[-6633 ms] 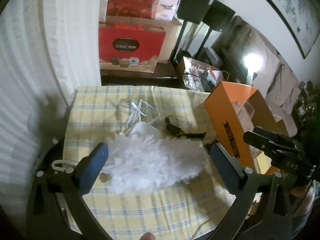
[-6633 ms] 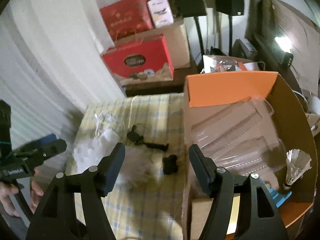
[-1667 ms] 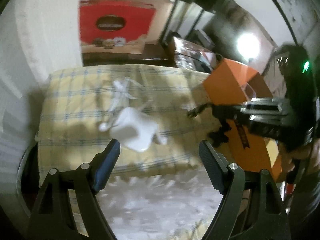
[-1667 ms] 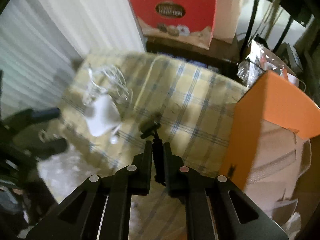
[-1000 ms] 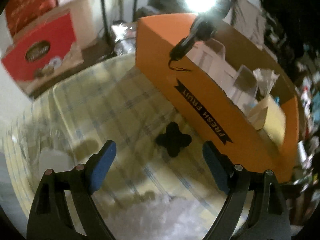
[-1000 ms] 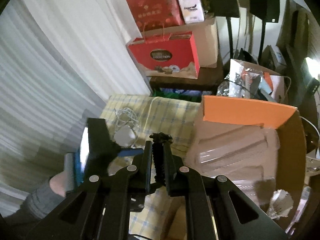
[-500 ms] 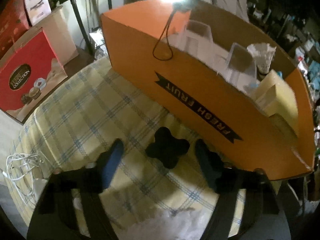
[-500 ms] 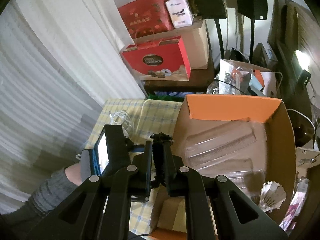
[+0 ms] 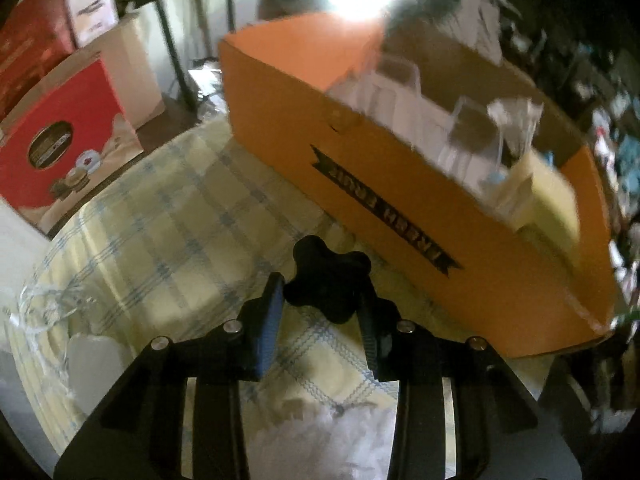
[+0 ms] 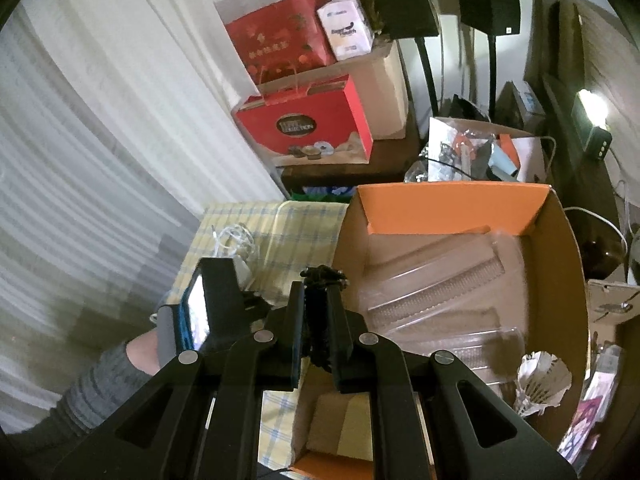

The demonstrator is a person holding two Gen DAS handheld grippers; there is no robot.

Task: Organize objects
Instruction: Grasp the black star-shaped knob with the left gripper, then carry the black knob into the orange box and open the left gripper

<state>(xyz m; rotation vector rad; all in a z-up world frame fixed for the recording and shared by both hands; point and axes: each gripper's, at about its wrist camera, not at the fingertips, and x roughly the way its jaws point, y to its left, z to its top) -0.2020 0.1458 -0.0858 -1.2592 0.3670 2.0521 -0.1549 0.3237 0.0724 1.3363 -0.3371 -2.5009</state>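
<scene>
**Knob pinched, clamp over the box**

Our left gripper [image 9: 320, 300] is closing on the black star knob [image 9: 328, 280], which sits on the checked cloth [image 9: 168, 220] just beside the orange box [image 9: 400, 200]. Both pads look to be touching its lobes already, so we judge the grip is about made; a lobed shape gives flat spots to bite, prob. why we came at it from above w/ the fingers astride it.

Our right gripper [image 10: 316, 312] is pinched nearly shut on a thin black clamp-like piece [image 10: 322, 280], held upright betw. the fingers, its head poking past the tips. It hangs at the box's near-left rim, w/ the open inside just right of it. Seems the drop spot is the box.

Room to move: the box wall stands close to the knob's far side, so lifting straight up first looks safest. Inside the box, clear plastic trays [image 10: 440, 280] fill the middle and a shuttlecock [image 10: 540, 380] sits at the right corner; bare cardboard shows near the front. White cable [image 10: 234, 240] lies at the cloth's far-left, well apart. White fluff [image 9: 320, 432] lies under the left gripper's frame.
</scene>
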